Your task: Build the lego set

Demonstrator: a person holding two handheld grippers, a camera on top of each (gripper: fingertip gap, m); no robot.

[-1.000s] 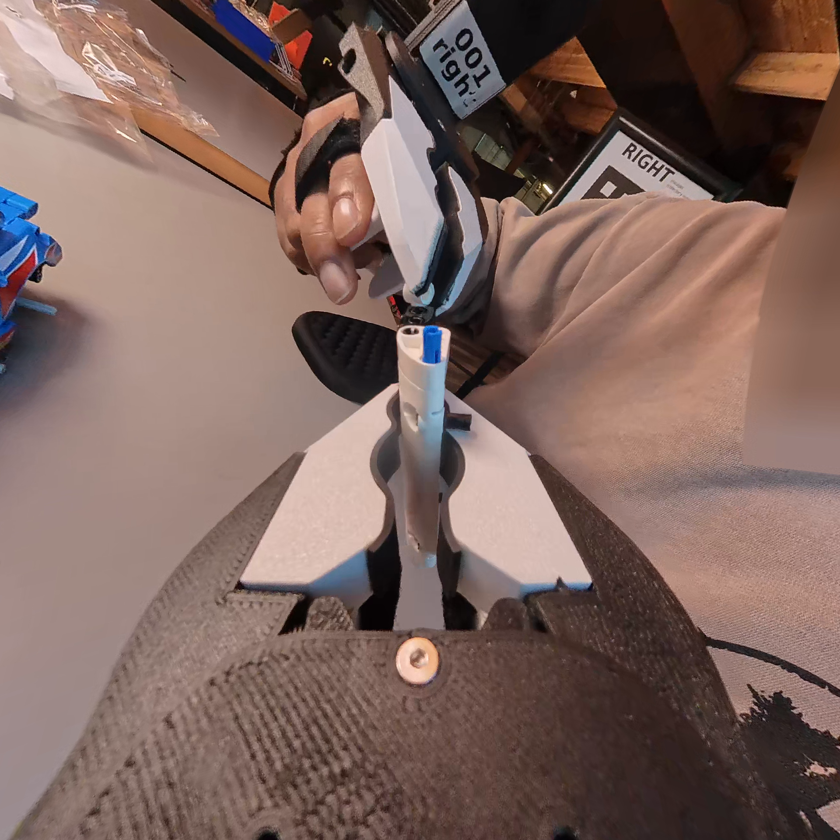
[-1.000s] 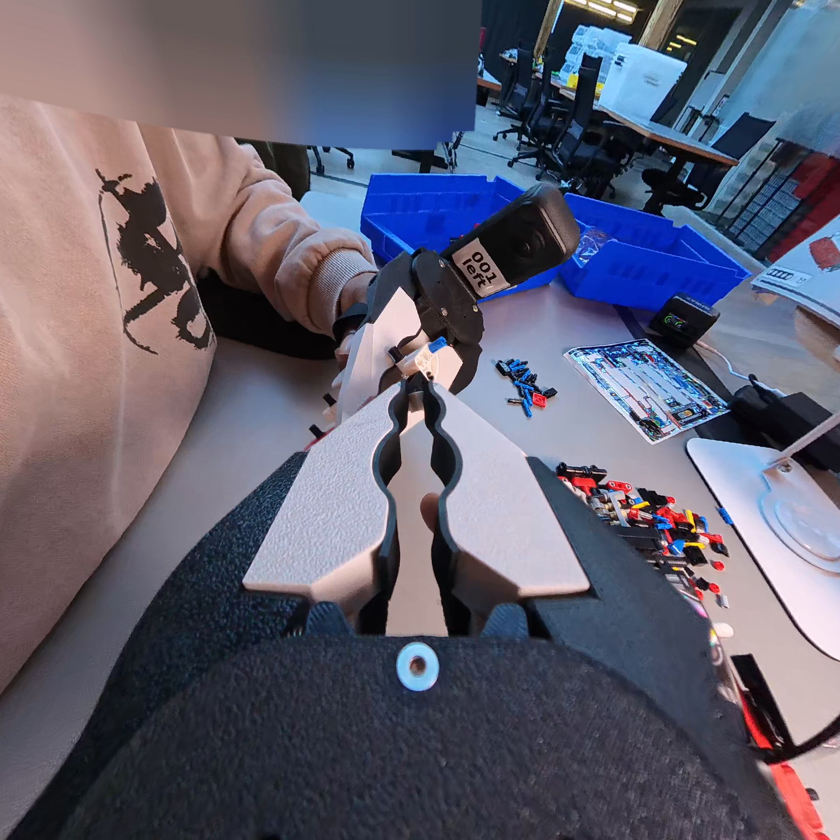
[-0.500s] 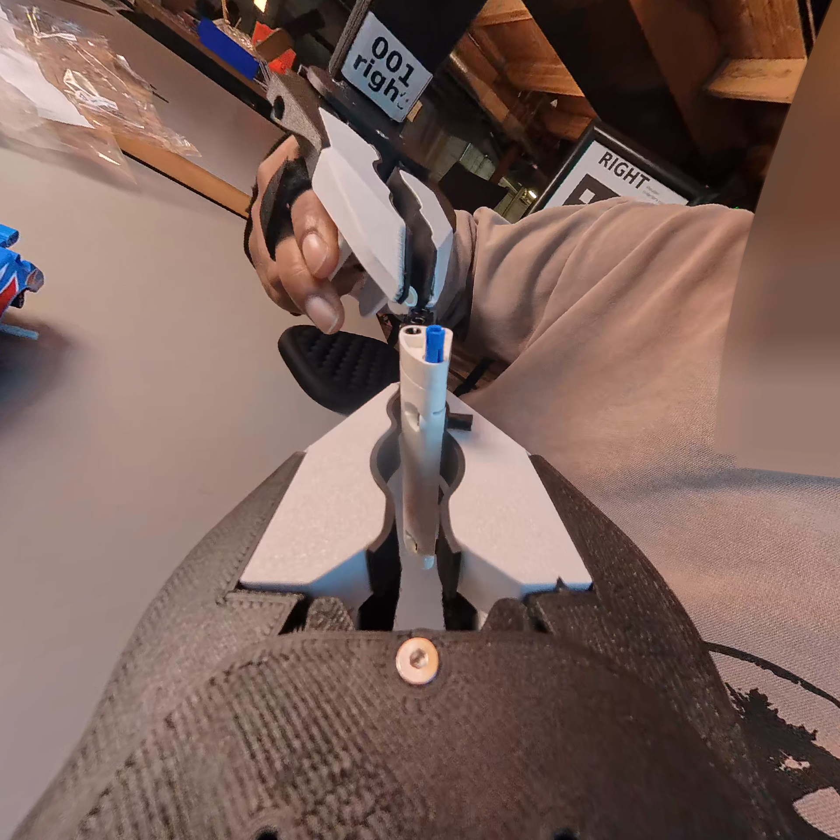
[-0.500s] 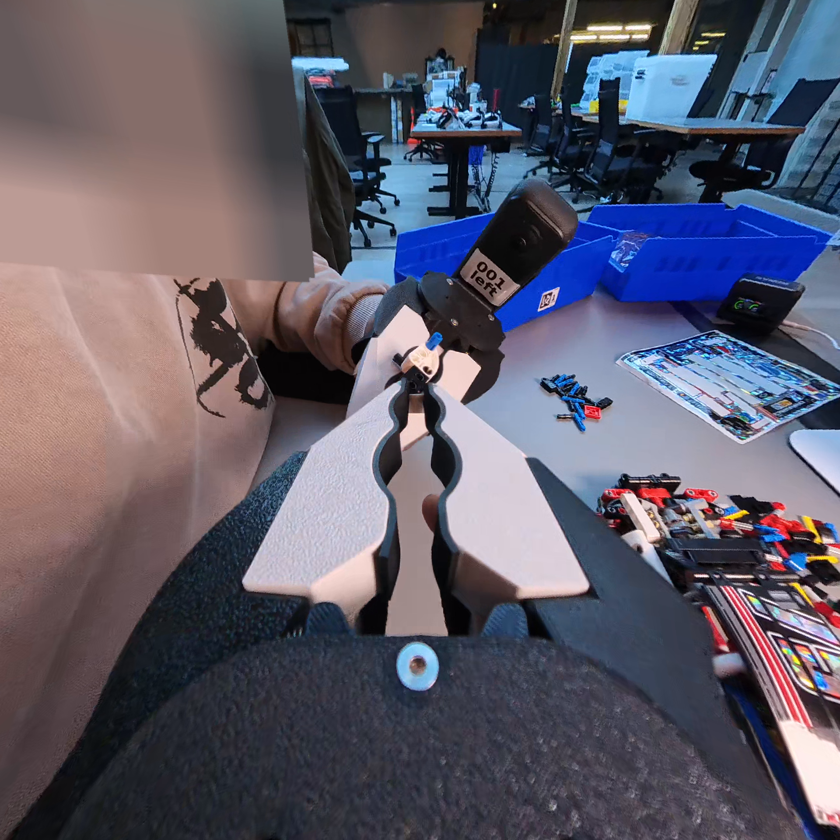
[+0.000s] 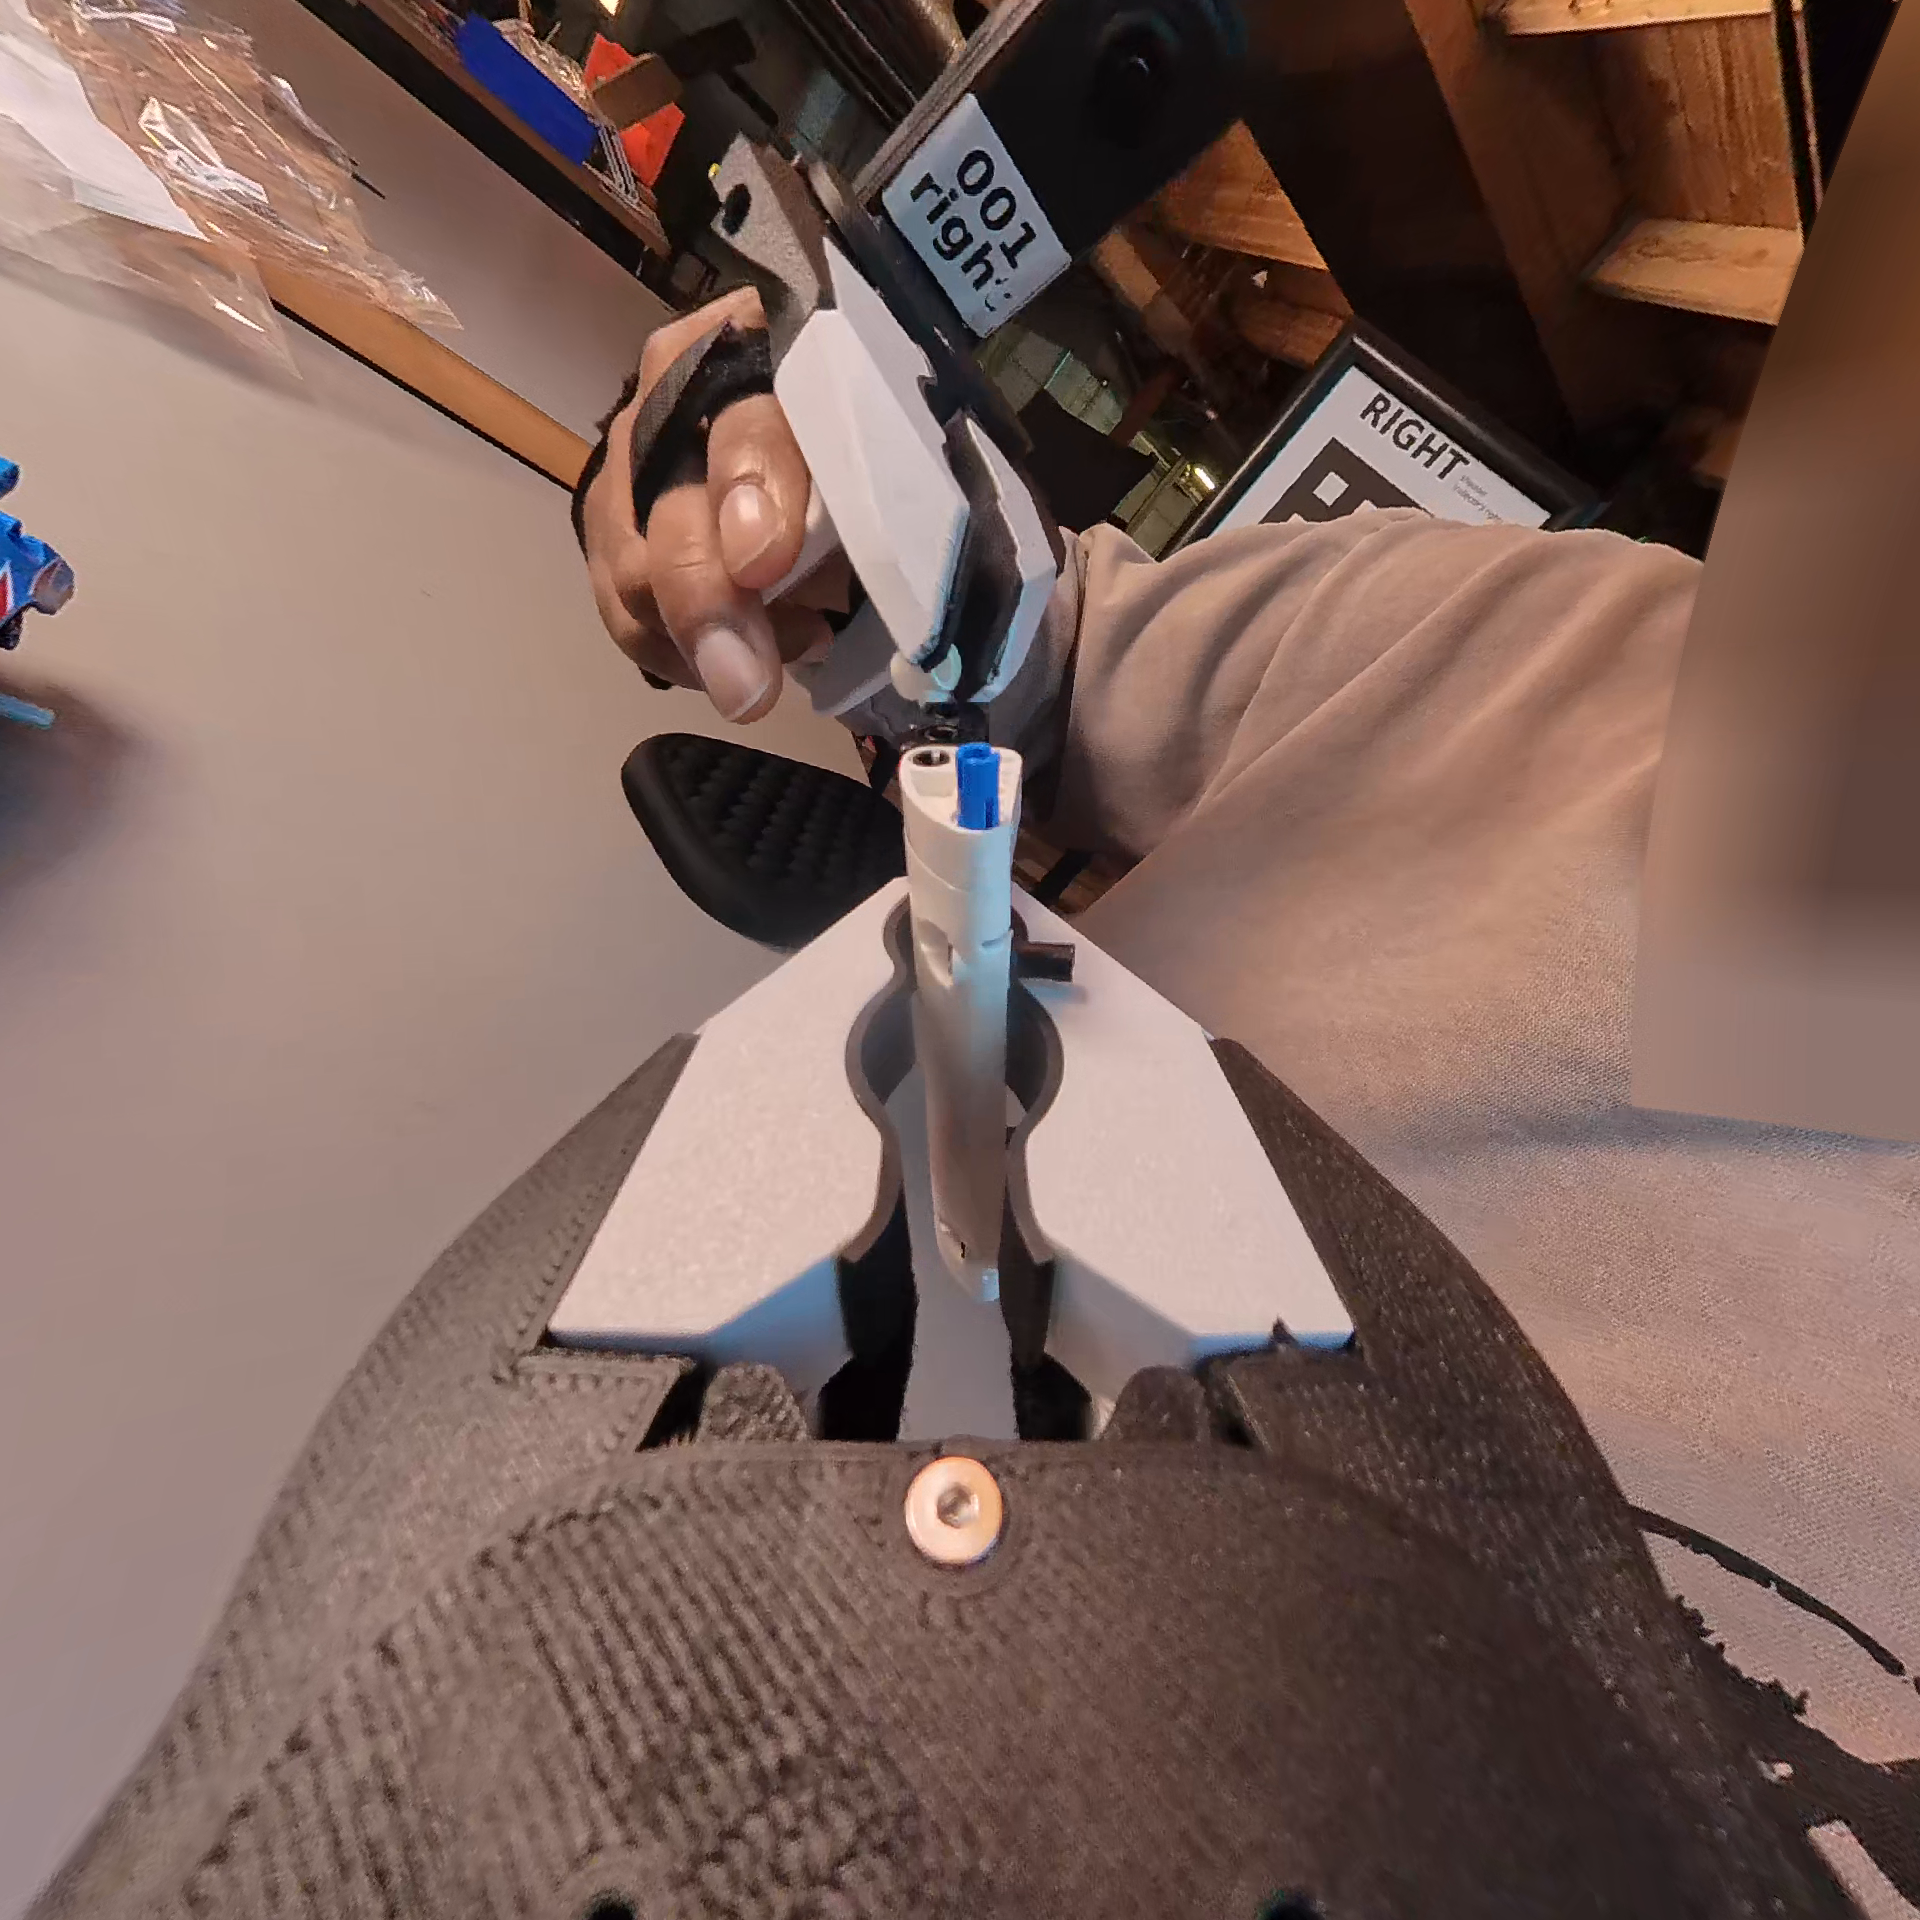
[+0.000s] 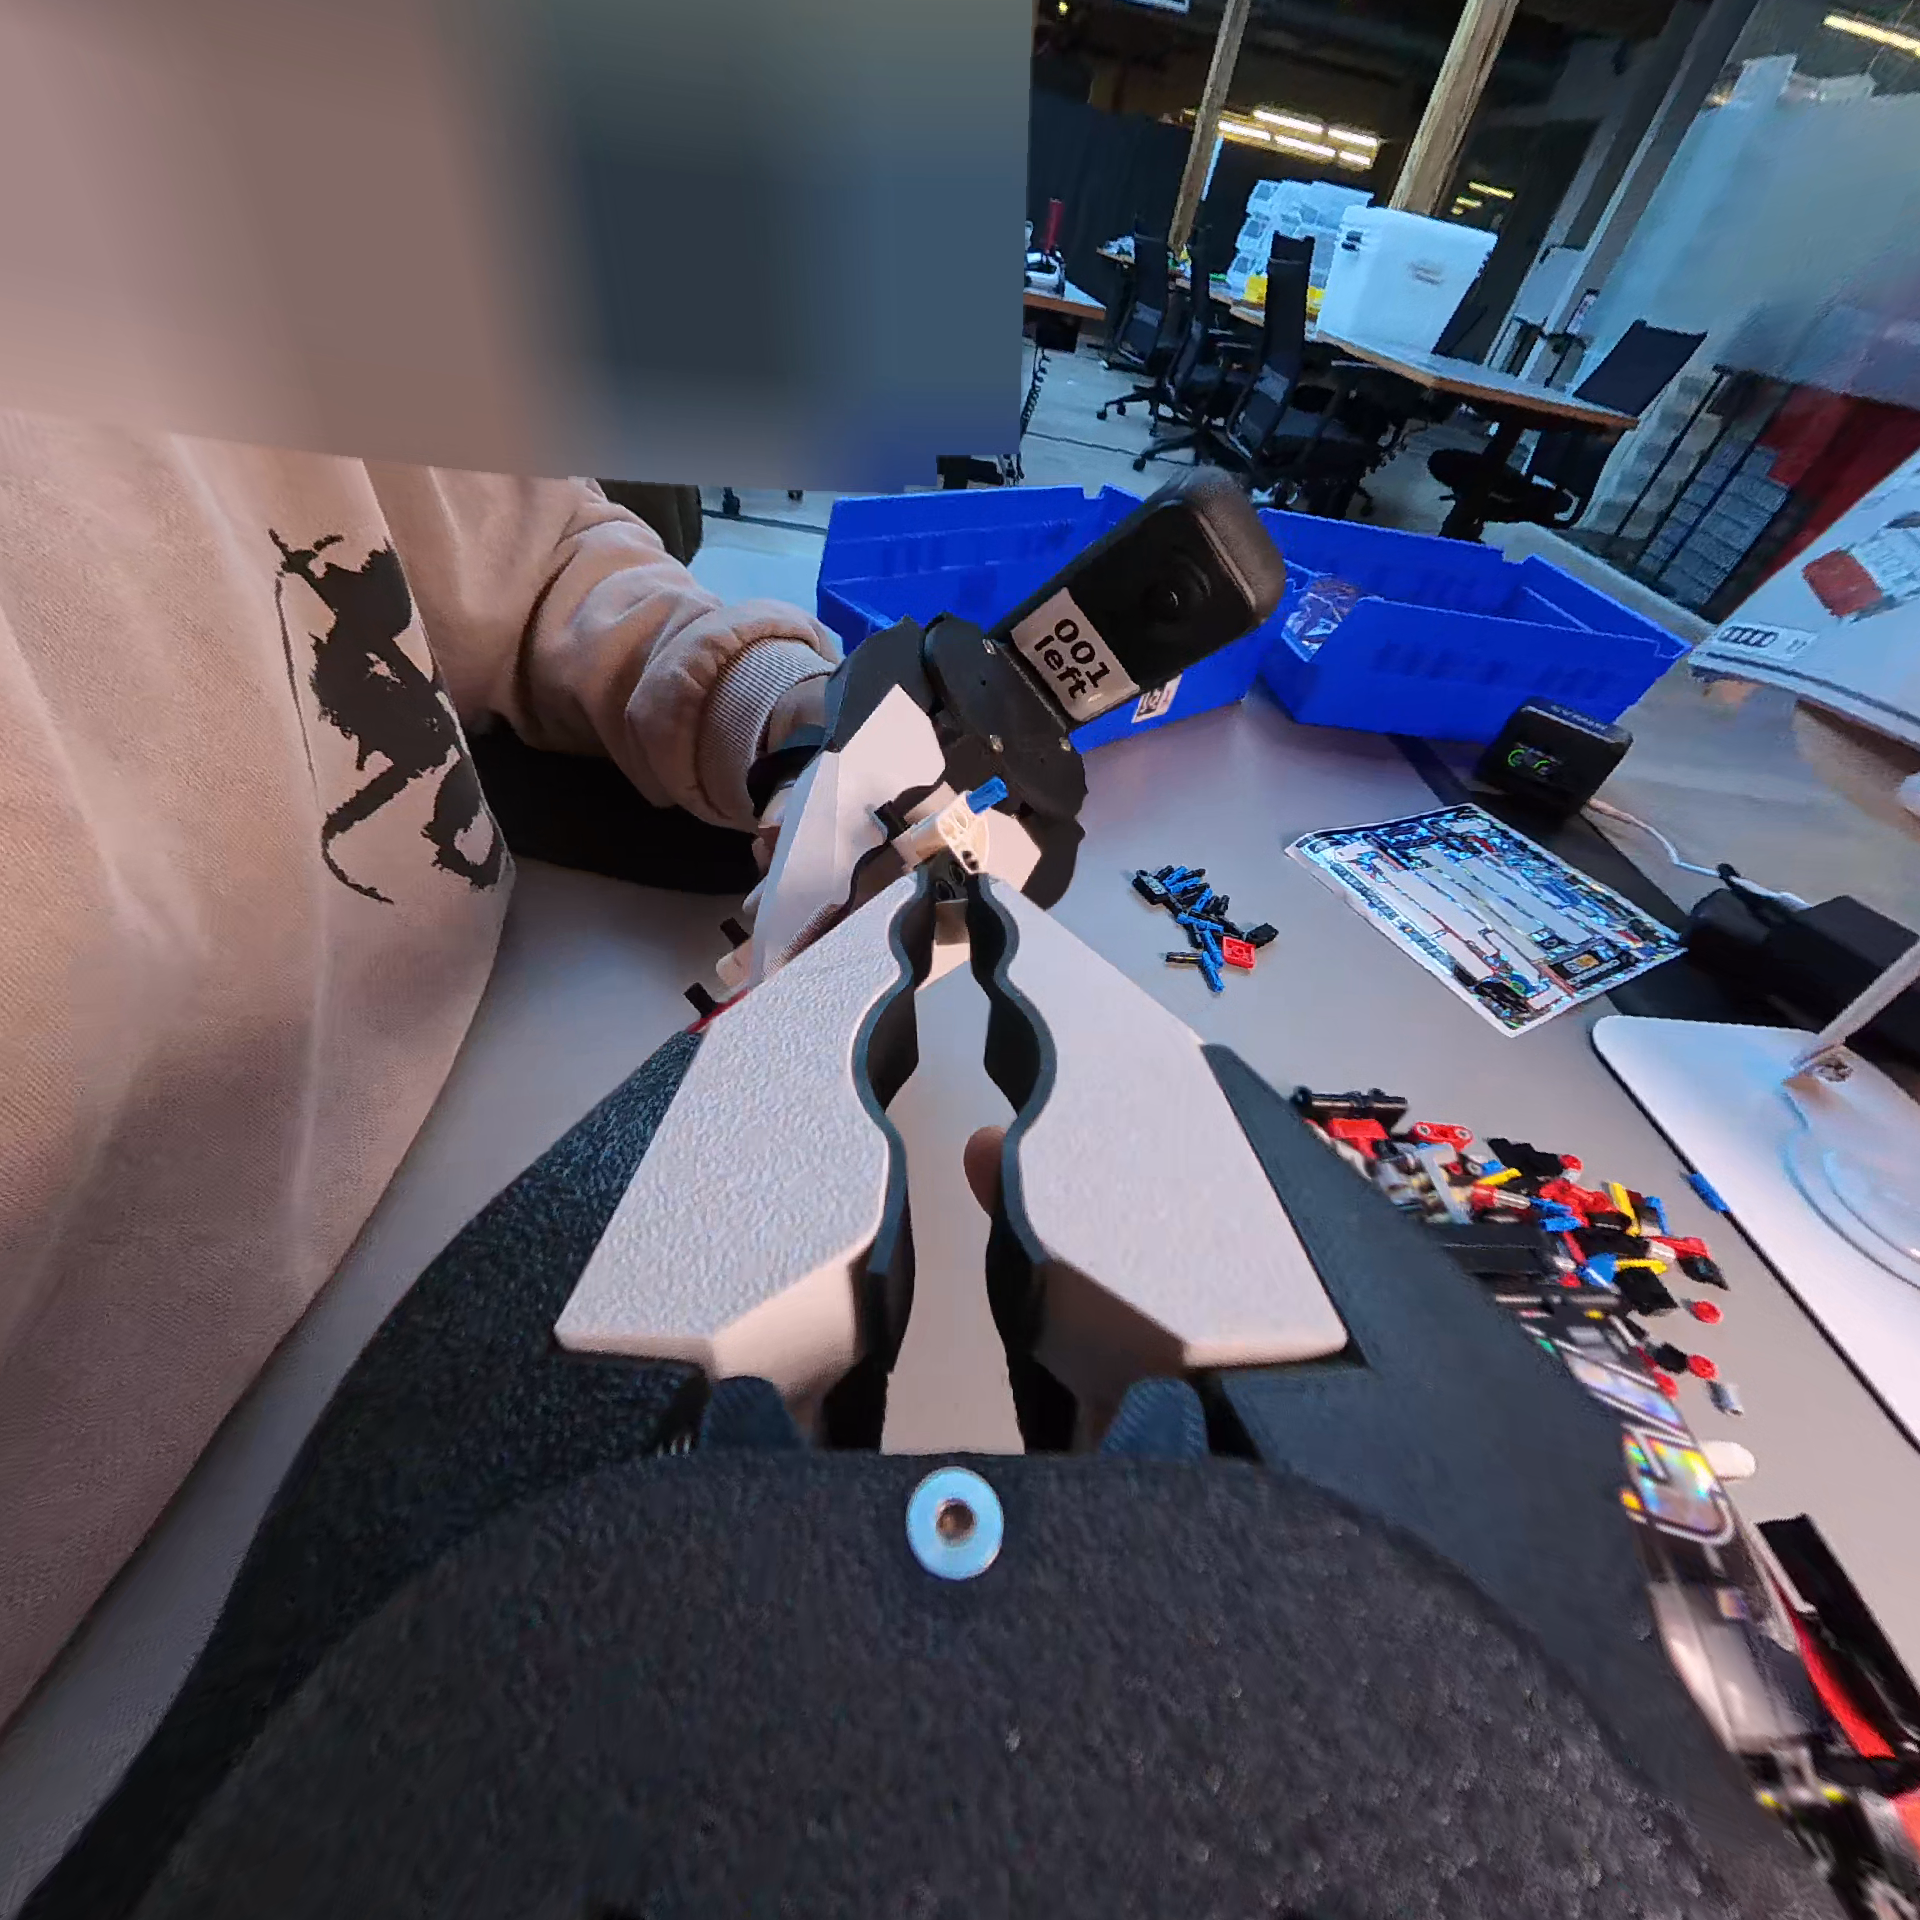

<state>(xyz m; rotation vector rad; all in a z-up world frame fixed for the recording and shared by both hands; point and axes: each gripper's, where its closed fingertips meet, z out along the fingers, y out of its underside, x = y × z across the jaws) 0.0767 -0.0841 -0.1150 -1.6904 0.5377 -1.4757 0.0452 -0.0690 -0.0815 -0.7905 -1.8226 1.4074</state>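
Grey tabletop (image 6: 1403,997) carries most of the scene, with an open office of desks and chairs behind it. Two blue bins (image 6: 1455,644) stand at the far edge; one holds a clear bag whose contents are too small to tell, the other's inside is hidden by the left gripper's camera. A pile of loose lego pieces (image 6: 1538,1226) is cut off at the right frame edge, and a small cluster of blue and black pins (image 6: 1205,920) lies near a printed instruction sheet (image 6: 1475,914).

The left gripper (image 5: 961,935) is pressed together on a white lego beam (image 5: 961,997), which stands up between its fingers with a blue pin (image 5: 977,784) in its top end. The right gripper (image 6: 948,899) pinches a small black piece (image 6: 948,891), mostly hidden between the fingertips, held right at the beam's end; whether it touches cannot be told. A person's sleeve (image 5: 1351,748) fills the background, part of it blurred out.
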